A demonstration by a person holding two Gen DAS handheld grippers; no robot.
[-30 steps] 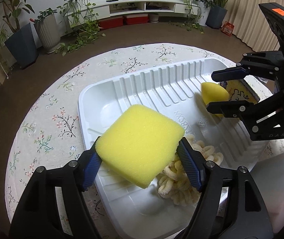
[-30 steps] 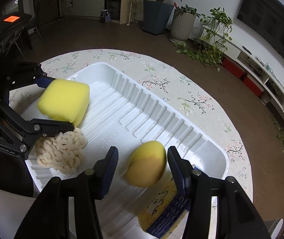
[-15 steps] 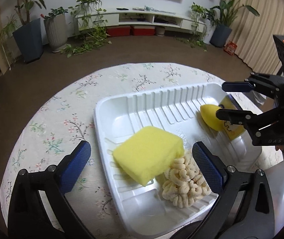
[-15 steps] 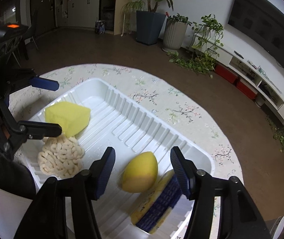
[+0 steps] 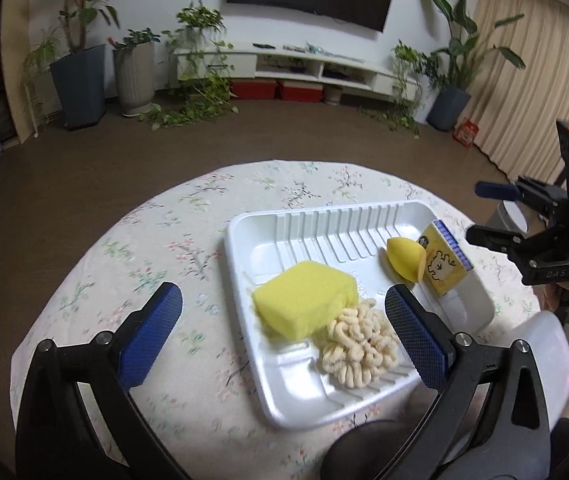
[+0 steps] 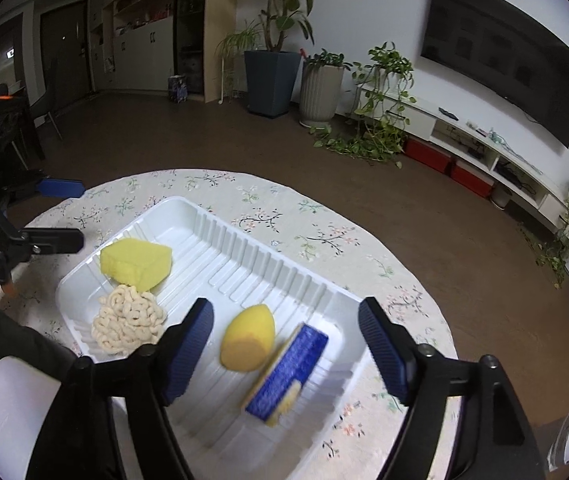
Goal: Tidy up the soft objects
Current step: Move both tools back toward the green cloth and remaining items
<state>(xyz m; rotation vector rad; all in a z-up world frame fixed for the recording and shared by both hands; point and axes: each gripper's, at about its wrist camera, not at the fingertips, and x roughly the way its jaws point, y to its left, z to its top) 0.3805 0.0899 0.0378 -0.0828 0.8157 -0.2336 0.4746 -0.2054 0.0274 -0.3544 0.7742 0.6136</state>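
Note:
A white ribbed tray (image 5: 324,224) (image 6: 244,256) sits on a round floral table. In it lie a square yellow sponge (image 5: 304,304) (image 6: 136,264), a cream knotted cloth (image 5: 358,354) (image 6: 128,324), a yellow egg-shaped sponge (image 5: 404,260) (image 6: 246,338) and a yellow-and-blue scouring pad (image 5: 444,264) (image 6: 288,368) leaning on the tray wall. My left gripper (image 5: 284,336) is open and empty, held above the table near the square sponge; it also shows in the right wrist view (image 6: 60,212). My right gripper (image 6: 284,344) is open and empty, above the egg sponge and pad; it also shows in the left wrist view (image 5: 488,212).
The floral tablecloth (image 5: 188,264) covers the table around the tray. A white plastic container (image 5: 544,352) stands at the near right table edge. Potted plants, a TV shelf and brown floor lie beyond the table.
My left gripper has let go of the square sponge into the tray and pulled back and up. My right gripper has opened wide off the egg sponge and also drawn back.

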